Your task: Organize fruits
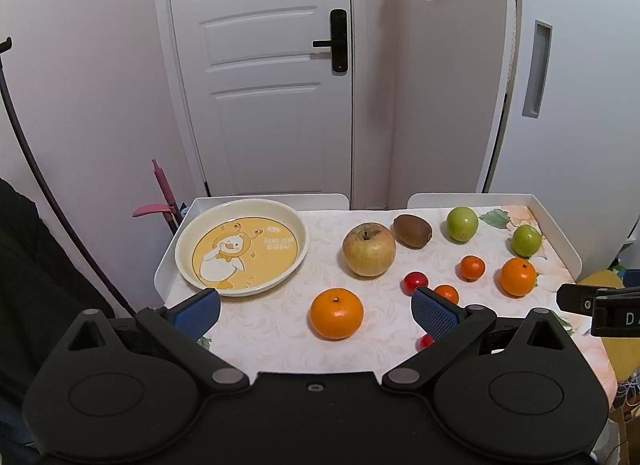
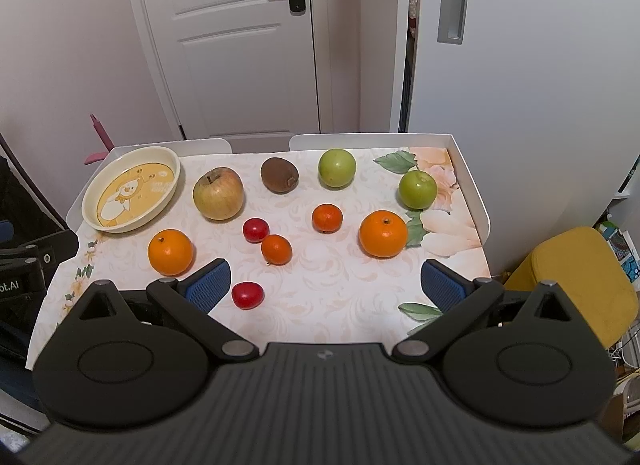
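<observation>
A yellow duck plate (image 1: 242, 247) (image 2: 132, 195) lies empty at the table's far left. Loose on the cloth lie a yellow-red apple (image 1: 369, 250) (image 2: 218, 193), a kiwi (image 1: 412, 230) (image 2: 279, 175), two green fruits (image 1: 462, 224) (image 2: 417, 189), two large oranges (image 1: 336, 313) (image 2: 383, 234), two small mandarins (image 2: 327, 218) (image 2: 276, 249) and two red cherry tomatoes (image 2: 255, 230) (image 2: 247, 295). My left gripper (image 1: 316, 313) is open, held before the nearer large orange. My right gripper (image 2: 326, 285) is open above the cloth, the nearest tomato by its left finger.
The table (image 2: 472, 185) has a raised white rim at the back and sides. A white door (image 1: 260, 65) and a cabinet stand behind it. A yellow stool (image 2: 576, 277) sits at the right. A pink handled tool (image 1: 162, 193) leans at the far left.
</observation>
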Demonstrator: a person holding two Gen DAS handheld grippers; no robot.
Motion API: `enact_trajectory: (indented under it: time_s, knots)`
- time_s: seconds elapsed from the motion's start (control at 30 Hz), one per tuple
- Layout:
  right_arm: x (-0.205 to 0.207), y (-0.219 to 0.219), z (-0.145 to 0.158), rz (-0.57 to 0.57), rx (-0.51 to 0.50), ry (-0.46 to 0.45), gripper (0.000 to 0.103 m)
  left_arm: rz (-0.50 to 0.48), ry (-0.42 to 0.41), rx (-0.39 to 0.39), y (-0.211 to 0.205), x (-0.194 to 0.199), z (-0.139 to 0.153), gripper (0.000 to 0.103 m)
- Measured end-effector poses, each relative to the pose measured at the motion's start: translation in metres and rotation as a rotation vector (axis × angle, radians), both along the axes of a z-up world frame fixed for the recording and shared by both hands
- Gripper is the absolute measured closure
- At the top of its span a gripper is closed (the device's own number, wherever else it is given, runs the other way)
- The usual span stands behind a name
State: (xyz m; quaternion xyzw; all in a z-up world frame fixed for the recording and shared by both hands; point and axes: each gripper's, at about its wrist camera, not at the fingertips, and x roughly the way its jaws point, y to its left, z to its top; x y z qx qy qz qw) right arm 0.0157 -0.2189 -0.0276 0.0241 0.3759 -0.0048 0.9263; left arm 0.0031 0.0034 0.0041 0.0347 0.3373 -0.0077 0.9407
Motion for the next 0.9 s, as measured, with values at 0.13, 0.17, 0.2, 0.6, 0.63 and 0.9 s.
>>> enact_trajectory:
  time_s: [0.13,0.17,0.2,0.6,0.63,0.9]
  knots:
    - [0.001,-0.001,0.001,0.003,0.004,-0.004,0.000,0.005,-0.004,0.003,-0.001,-0.001,0.001,0.000]
    - [0.001,-0.002,0.001,0.004,0.004,-0.006,0.000,0.007,-0.004,0.003,-0.001,-0.001,0.001,0.000]
    - [0.000,-0.003,0.003,0.006,0.004,-0.008,0.000,0.008,-0.006,0.004,-0.002,-0.001,0.001,0.000]
    - [0.009,-0.006,-0.008,0.079,0.001,0.019,0.000,0.030,-0.029,0.019,-0.006,0.005,-0.006,0.000]
    - [0.012,-0.005,-0.012,0.094,0.004,0.029,0.000,0.031,-0.025,0.018,-0.006,0.007,-0.009,0.000]
    - [0.035,0.004,-0.060,0.214,0.020,0.055,0.000,0.040,-0.027,0.036,-0.003,0.028,-0.044,0.000]
